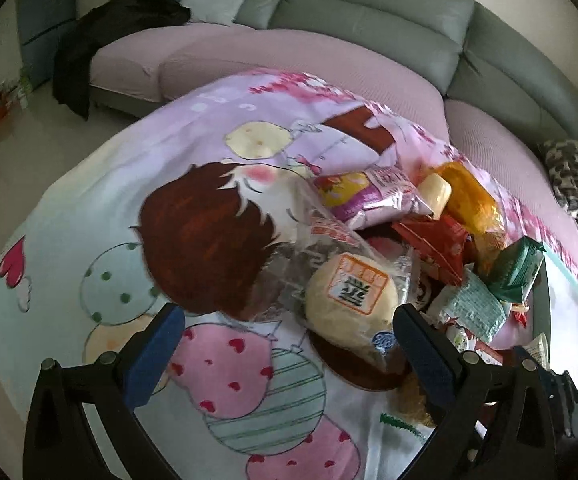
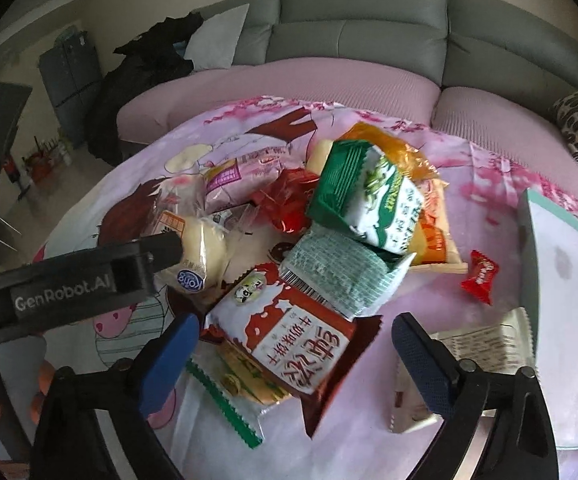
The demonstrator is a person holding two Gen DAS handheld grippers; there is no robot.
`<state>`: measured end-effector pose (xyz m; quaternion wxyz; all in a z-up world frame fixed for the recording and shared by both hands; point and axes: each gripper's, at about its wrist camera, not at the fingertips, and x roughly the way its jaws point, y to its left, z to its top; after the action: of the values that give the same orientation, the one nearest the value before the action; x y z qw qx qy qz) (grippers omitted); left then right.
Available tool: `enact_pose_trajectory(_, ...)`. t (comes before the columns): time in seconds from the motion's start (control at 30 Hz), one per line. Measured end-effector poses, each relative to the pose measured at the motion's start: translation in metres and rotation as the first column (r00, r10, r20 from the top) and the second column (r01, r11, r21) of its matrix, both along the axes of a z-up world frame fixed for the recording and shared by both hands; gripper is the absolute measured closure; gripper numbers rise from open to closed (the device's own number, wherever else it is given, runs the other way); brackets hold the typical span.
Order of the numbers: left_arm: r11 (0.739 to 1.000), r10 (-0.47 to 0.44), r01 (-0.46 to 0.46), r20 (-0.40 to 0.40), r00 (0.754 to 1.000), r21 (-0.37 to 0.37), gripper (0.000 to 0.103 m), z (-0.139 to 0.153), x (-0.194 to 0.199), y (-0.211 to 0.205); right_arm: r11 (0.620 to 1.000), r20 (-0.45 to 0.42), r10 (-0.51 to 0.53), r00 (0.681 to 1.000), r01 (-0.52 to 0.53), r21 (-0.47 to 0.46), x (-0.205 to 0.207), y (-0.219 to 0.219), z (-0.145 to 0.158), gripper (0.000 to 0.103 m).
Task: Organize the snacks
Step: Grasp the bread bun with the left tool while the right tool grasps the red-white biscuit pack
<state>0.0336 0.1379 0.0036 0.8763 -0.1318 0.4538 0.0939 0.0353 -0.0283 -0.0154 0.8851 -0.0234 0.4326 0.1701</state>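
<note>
Snack packets lie heaped on a cartoon-print cloth (image 1: 101, 216). My left gripper (image 1: 289, 356) is open, and a wrapped pale bun (image 1: 351, 300) lies just ahead of its right finger. In the right wrist view that bun (image 2: 203, 250) sits beside the tip of one of the left gripper's fingers (image 2: 161, 250). My right gripper (image 2: 295, 360) is open, low over a red and white packet (image 2: 289, 336) that lies between its blue pads with a small gap on each side. Behind it lie a pale green packet (image 2: 341, 272) and a green and white packet (image 2: 369, 200).
A white box with a teal rim (image 2: 561, 280) stands at the right. A red candy (image 2: 481, 278) and a white sachet (image 2: 477, 344) lie near it. An orange bag (image 2: 393, 148) and a pink packet (image 2: 241, 172) lie further back. A grey sofa (image 2: 361, 36) runs behind.
</note>
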Motion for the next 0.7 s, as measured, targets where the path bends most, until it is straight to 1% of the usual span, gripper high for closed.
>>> enact_pose_trajectory(0.07, 1.000, -0.005, 0.005, -0.017, 1.000, -0.009, 0.000, -0.003, 0.006, -0.001, 1.000, -0.009, -0.001, 1.000, 0.001, 0.007, 0.003, 0.000, -0.003, 0.007)
enact_pose_trajectory(0.13, 1.000, 0.003, -0.003, -0.036, 0.999, -0.016, 0.000, -0.007, 0.011, -0.001, 1.000, -0.018, -0.002, 1.000, 0.003, 0.023, 0.005, -0.002, -0.005, 0.014)
enact_pose_trajectory(0.27, 0.998, 0.004, -0.007, -0.059, 0.998, -0.055, 0.000, -0.013, 0.020, -0.002, 0.999, -0.031, 0.004, 1.000, -0.003, 0.052, 0.006, -0.004, -0.004, 0.019)
enact_pose_trajectory(0.3, 0.998, 0.005, -0.008, -0.064, 0.998, -0.056, 0.000, -0.014, 0.022, -0.003, 0.998, -0.030, 0.009, 1.000, -0.007, 0.059, 0.006, -0.004, -0.004, 0.023)
enact_pose_trajectory(0.37, 0.999, 0.010, -0.013, -0.073, 0.997, -0.052, 0.000, -0.014, 0.027, -0.005, 0.998, -0.030, 0.012, 0.999, -0.010, 0.068, 0.005, -0.004, -0.003, 0.024)
enact_pose_trajectory(0.43, 0.999, 0.011, -0.015, -0.083, 0.997, -0.046, 0.000, -0.014, 0.031, -0.009, 0.996, -0.036, 0.013, 0.999, -0.010, 0.084, 0.005, -0.005, -0.003, 0.029)
enact_pose_trajectory(0.5, 0.999, 0.014, -0.019, -0.094, 0.995, -0.050, 0.001, -0.016, 0.034, -0.014, 0.994, -0.045, 0.014, 0.999, -0.009, 0.105, 0.006, -0.007, -0.003, 0.031)
enact_pose_trajectory(0.57, 0.997, 0.008, -0.015, -0.096, 0.995, -0.073, 0.012, -0.018, 0.038, -0.017, 0.994, -0.048, 0.014, 0.999, -0.008, 0.111, 0.006, -0.008, -0.003, 0.031)
enact_pose_trajectory(0.6, 0.995, -0.001, -0.008, -0.091, 0.996, -0.098, 0.023, -0.019, 0.039, -0.019, 0.994, -0.048, 0.015, 0.999, -0.009, 0.113, 0.006, -0.009, -0.003, 0.032)
enact_pose_trajectory(0.63, 0.993, -0.009, -0.002, -0.088, 0.996, -0.121, 0.026, -0.021, 0.039, -0.020, 0.993, -0.049, 0.015, 0.999, -0.009, 0.116, 0.005, -0.009, -0.003, 0.032)
enact_pose_trajectory(0.7, 0.993, -0.011, 0.001, -0.083, 0.996, -0.121, 0.028, -0.022, 0.037, -0.023, 0.992, -0.052, 0.012, 0.999, -0.006, 0.122, 0.006, -0.009, -0.003, 0.033)
